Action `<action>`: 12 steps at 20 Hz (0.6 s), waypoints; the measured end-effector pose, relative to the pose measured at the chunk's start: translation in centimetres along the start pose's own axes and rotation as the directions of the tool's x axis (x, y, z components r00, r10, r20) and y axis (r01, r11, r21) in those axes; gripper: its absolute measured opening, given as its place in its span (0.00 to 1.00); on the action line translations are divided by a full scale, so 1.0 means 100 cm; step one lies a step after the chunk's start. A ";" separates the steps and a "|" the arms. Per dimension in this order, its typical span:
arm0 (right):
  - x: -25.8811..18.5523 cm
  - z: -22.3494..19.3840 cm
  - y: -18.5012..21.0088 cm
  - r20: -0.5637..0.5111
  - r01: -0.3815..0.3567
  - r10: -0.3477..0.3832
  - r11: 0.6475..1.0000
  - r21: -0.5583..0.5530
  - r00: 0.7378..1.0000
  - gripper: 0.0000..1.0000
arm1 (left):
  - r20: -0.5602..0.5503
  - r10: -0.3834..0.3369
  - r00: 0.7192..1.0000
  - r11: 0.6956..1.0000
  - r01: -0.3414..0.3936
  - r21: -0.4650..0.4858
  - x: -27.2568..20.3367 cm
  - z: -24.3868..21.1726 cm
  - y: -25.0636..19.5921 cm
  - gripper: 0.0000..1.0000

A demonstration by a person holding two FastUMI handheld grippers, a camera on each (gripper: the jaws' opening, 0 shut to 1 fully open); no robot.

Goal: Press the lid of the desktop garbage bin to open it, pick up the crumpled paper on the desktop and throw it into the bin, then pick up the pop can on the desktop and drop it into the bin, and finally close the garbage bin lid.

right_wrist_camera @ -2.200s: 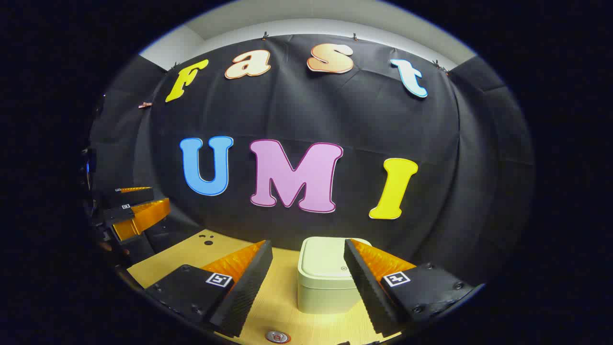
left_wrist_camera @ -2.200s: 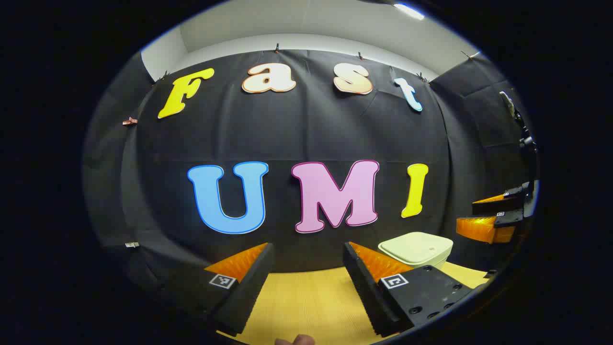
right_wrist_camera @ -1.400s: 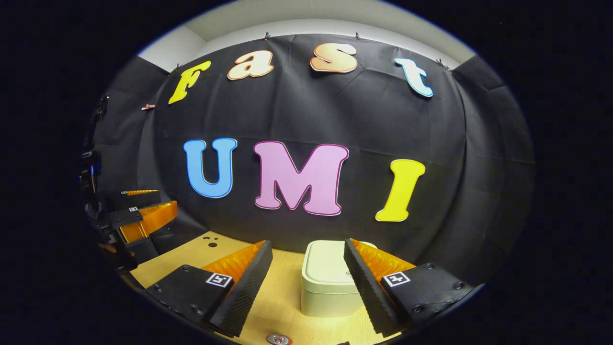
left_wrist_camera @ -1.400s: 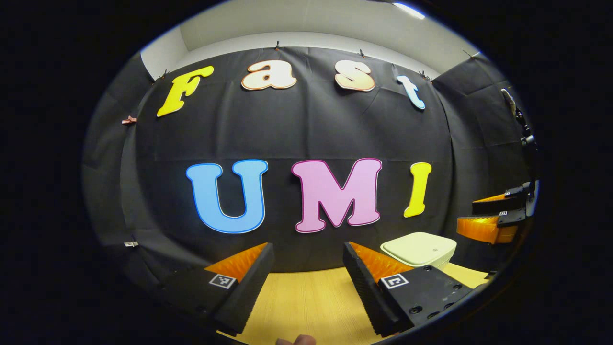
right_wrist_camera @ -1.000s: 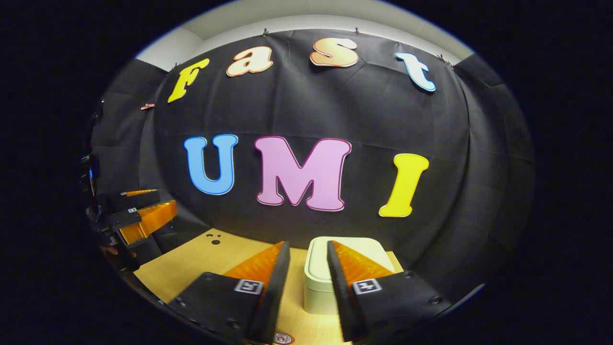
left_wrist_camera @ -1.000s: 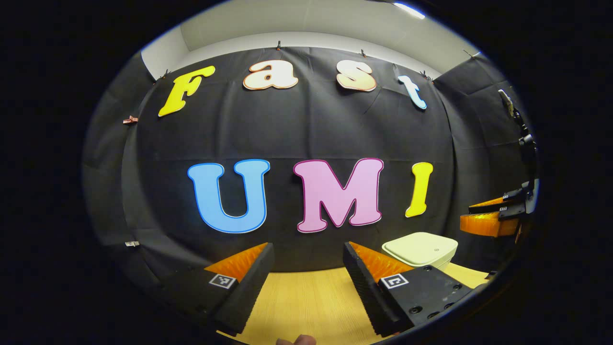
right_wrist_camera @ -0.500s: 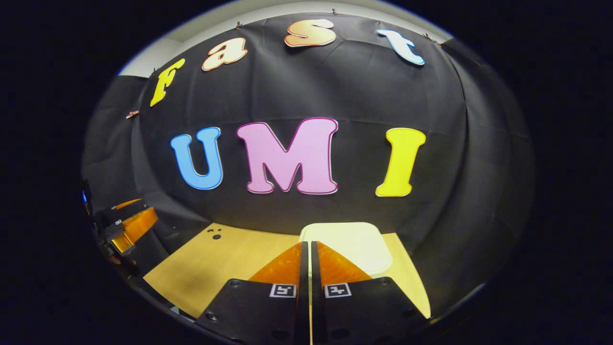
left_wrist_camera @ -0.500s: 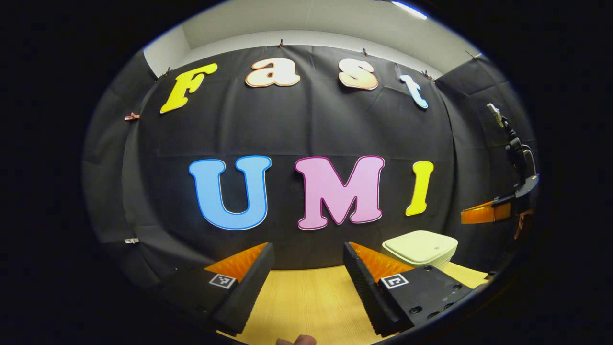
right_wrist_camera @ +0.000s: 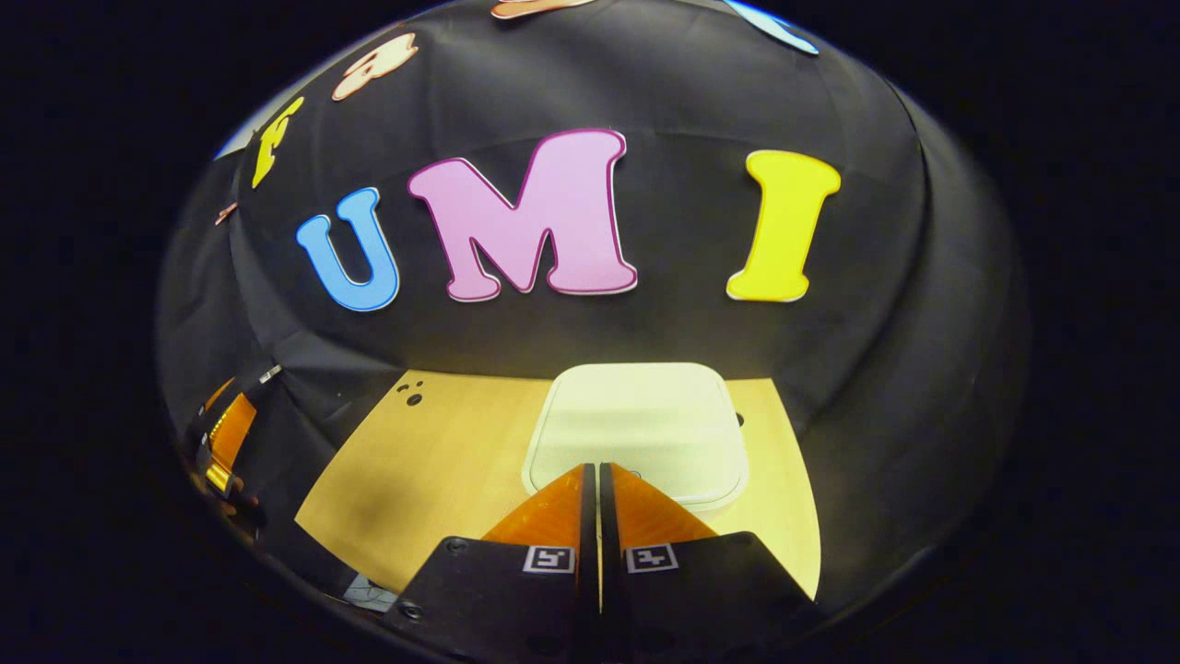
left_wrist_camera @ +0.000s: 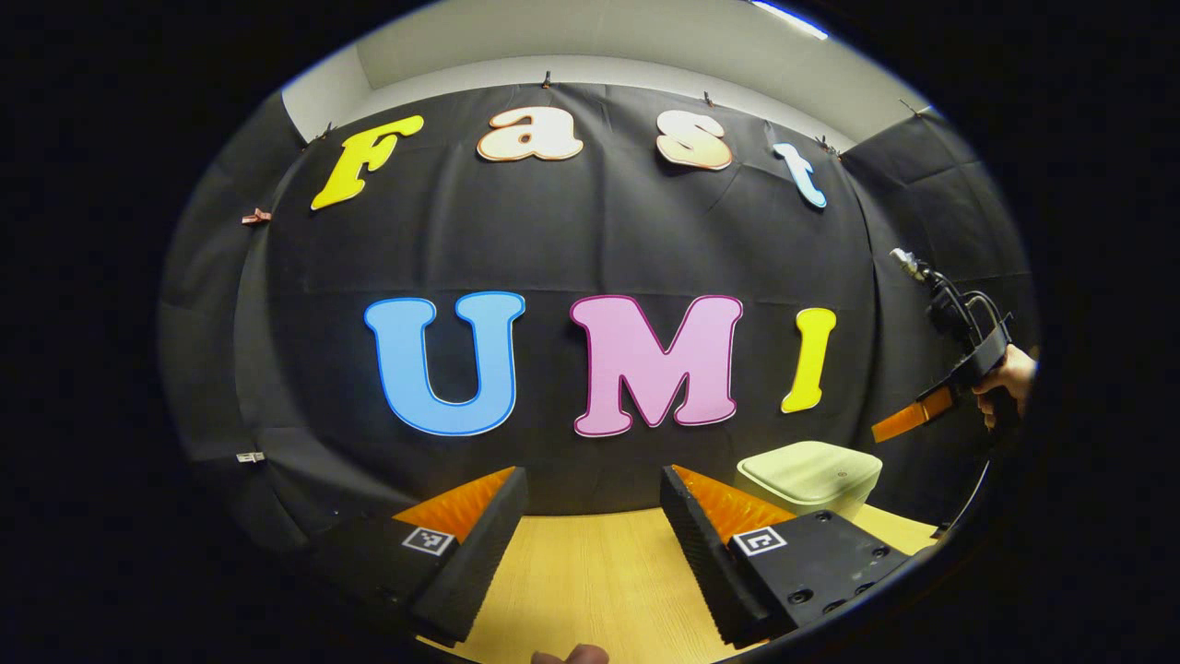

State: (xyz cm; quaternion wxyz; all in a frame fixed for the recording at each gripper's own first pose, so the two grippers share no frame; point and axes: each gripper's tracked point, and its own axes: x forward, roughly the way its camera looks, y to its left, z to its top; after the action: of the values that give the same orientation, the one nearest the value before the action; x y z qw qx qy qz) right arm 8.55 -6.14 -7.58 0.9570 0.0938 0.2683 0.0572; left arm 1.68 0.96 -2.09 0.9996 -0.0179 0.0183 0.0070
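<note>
The pale garbage bin (right_wrist_camera: 636, 424) stands on the wooden table with its lid down. In the right gripper view my right gripper (right_wrist_camera: 592, 468) is shut and empty, tilted down, its tips just over the lid's near edge. In the left gripper view the bin (left_wrist_camera: 811, 470) sits at the right, and the right gripper (left_wrist_camera: 908, 417) hangs above and to its right, held by a hand (left_wrist_camera: 1009, 373). My left gripper (left_wrist_camera: 592, 480) is open and empty, low over the table to the bin's left.
The wooden table (right_wrist_camera: 433, 461) has small dark holes (right_wrist_camera: 412, 397) near its far left corner. The black cloth wall stands close behind the bin. A fingertip (left_wrist_camera: 572, 655) shows at the bottom edge of the left gripper view.
My right gripper went from open to shut, rose and tipped downward over the bin lid. The left gripper stayed where it was, open.
</note>
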 end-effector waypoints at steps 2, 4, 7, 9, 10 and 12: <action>0.011 -0.004 -0.008 -0.062 -0.003 0.004 1.000 0.010 0.998 0.06 | -0.003 -0.002 1.000 1.000 0.002 -0.006 0.001 -0.002 0.001 0.94; 0.023 -0.005 -0.014 -0.107 0.001 -0.001 1.000 -0.002 0.994 0.05 | -0.005 -0.001 1.000 1.000 0.001 -0.005 0.003 -0.004 0.002 0.94; 0.038 -0.010 -0.017 -0.188 -0.008 0.008 1.000 0.004 0.982 0.06 | -0.007 -0.003 1.000 1.000 0.003 -0.012 0.005 -0.006 0.005 0.94; 0.048 -0.017 -0.018 -0.249 -0.014 0.013 1.000 0.001 0.968 0.06 | -0.009 -0.003 1.000 1.000 0.003 -0.013 0.007 -0.008 0.007 0.94; 0.052 -0.021 -0.019 -0.281 -0.017 0.014 1.000 -0.007 0.960 0.05 | -0.010 -0.005 1.000 1.000 0.005 -0.013 0.008 -0.010 0.006 0.94; 0.061 -0.023 -0.024 -0.314 -0.011 0.009 1.000 -0.005 0.949 0.05 | -0.007 -0.007 1.000 1.000 0.007 -0.012 0.009 -0.011 0.007 0.94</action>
State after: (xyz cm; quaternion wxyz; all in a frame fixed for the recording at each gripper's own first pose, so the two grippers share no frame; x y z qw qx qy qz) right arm 12.72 -7.13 -13.07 0.9023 0.0814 0.4162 0.0772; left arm 2.54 1.64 -3.26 0.9995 -0.0240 0.0217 0.0037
